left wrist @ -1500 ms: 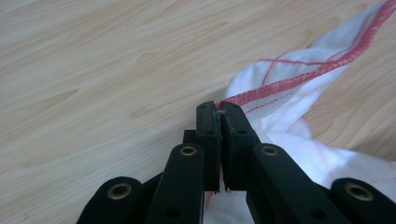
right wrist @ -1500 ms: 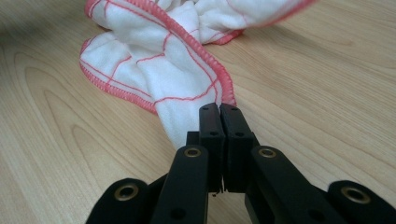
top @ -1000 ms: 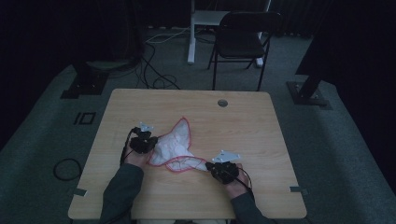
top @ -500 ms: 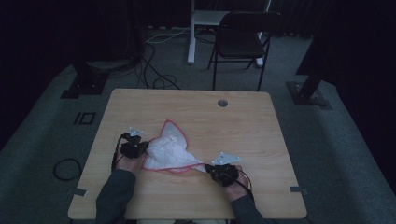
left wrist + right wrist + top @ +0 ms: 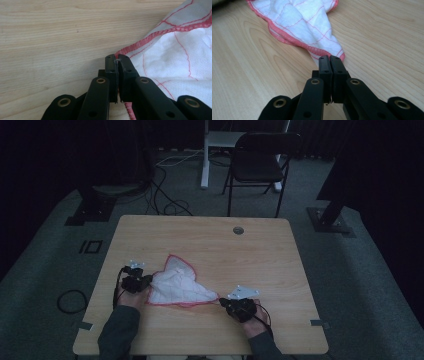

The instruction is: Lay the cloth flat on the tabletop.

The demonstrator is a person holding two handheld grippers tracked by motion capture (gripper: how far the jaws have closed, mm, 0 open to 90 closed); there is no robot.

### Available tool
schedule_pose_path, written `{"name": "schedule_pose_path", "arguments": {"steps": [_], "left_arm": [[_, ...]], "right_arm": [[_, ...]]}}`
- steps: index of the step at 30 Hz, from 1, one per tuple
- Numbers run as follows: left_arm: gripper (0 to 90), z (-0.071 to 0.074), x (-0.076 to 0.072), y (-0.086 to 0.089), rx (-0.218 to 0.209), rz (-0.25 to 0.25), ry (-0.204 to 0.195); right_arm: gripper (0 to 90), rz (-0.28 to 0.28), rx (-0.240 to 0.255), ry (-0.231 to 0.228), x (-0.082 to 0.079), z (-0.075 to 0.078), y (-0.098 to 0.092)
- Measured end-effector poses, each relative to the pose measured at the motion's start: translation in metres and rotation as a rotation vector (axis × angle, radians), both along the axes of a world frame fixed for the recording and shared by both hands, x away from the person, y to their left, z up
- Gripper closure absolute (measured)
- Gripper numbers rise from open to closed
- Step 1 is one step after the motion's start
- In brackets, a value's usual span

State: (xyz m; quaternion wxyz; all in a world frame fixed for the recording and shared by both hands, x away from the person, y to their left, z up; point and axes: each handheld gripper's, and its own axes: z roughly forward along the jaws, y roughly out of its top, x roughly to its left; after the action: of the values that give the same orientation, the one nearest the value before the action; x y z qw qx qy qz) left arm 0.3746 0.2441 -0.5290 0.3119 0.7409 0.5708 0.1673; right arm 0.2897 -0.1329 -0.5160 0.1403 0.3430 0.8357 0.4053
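A: Why do we have the cloth (image 5: pixel 175 285) pinched at two places rather than one?

B: Our guess is that two corners let us stretch it flat on the counter (image 5: pixel 210 240), or fold it. The left gripper (image 5: pixel 117 58) has its jaws closed tight on the red-stitched hem at one corner. The right gripper (image 5: pixel 329 58) is clamped on the pointed corner at the other end.

A: So where does the cloth lie for us?

B: It lies on the near half of the counter, between our two hands. In the high view the left gripper (image 5: pixel 136 281) touches its left edge, and the right gripper (image 5: pixel 240 305) holds its near right tip. The rest spreads away toward the far side, bunched and wrinkled, with one lobe pointing away from us.

A: Then it isn't flat yet.

B: No, we judge the middle needs pulling out.
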Motion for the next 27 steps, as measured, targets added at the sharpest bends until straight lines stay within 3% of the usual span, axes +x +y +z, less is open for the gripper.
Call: {"name": "schedule_pose_path", "arguments": {"steps": [6, 8, 9, 16, 27], "left_arm": [[86.3, 0.0, -0.003, 0.003, 0.005, 0.017, 0.012], [82.1, 0.0, -0.003, 0.003, 0.011, 0.022, 0.008], [78.7, 0.002, -0.005, 0.003, 0.013, 0.025, -0.001], [74.2, 0.015, -0.019, -0.002, 0.01, 0.0, -0.055], [71.6, 0.034, -0.042, -0.036, -0.003, -0.118, -0.134]], "right_arm": [[88.6, 0.038, -0.008, 0.02, -0.006, 0.0, 0.003], [86.4, 0.052, -0.011, 0.025, -0.007, -0.001, 0.004], [77.7, 0.061, 0.006, 0.027, -0.008, -0.001, 0.004], [71.4, 0.047, 0.038, 0.005, -0.003, 0.007, 0.001], [76.2, 0.031, 0.035, -0.028, 0.021, 0.013, 0.017]]}}
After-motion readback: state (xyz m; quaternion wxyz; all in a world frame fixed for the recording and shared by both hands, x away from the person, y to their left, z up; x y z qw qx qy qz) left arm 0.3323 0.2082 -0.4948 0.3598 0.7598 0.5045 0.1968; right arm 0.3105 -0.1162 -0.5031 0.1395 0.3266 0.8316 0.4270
